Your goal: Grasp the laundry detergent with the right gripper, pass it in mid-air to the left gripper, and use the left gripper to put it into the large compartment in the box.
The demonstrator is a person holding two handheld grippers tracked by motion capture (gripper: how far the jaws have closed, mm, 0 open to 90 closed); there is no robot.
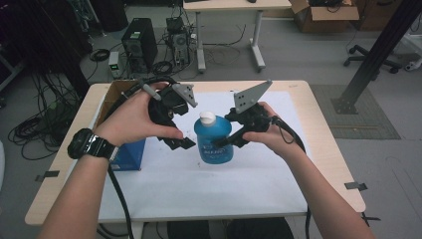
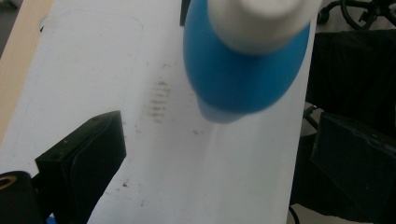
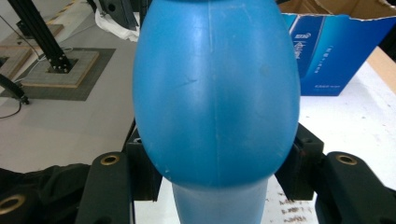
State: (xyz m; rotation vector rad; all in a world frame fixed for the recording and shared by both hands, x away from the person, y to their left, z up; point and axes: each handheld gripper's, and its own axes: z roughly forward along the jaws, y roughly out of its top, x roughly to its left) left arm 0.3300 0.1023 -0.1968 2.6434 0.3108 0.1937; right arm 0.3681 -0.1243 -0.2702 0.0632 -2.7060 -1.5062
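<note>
A blue bottle (image 1: 214, 142) with a white cap (image 1: 207, 118) stands upright on the white mat (image 1: 199, 191) at mid-table. My right gripper (image 1: 232, 141) comes in from the right, and in the right gripper view its jaws press both sides of the bottle's (image 3: 215, 93) lower body, so the right gripper (image 3: 215, 179) is shut on it. My left gripper (image 1: 182, 135) hovers just left of the bottle, tilted down. In the left gripper view the left gripper (image 2: 217, 170) is open, its jaws wide apart, with the bottle (image 2: 243, 74) and cap (image 2: 261, 21) ahead of them, untouched.
An open blue cardboard box (image 1: 127, 155) sits at the table's left edge, behind my left hand; it is also in the right gripper view (image 3: 336, 51). On the floor beyond the table are a PC tower (image 1: 139, 45), cables, a desk and a black frame post (image 1: 373, 55).
</note>
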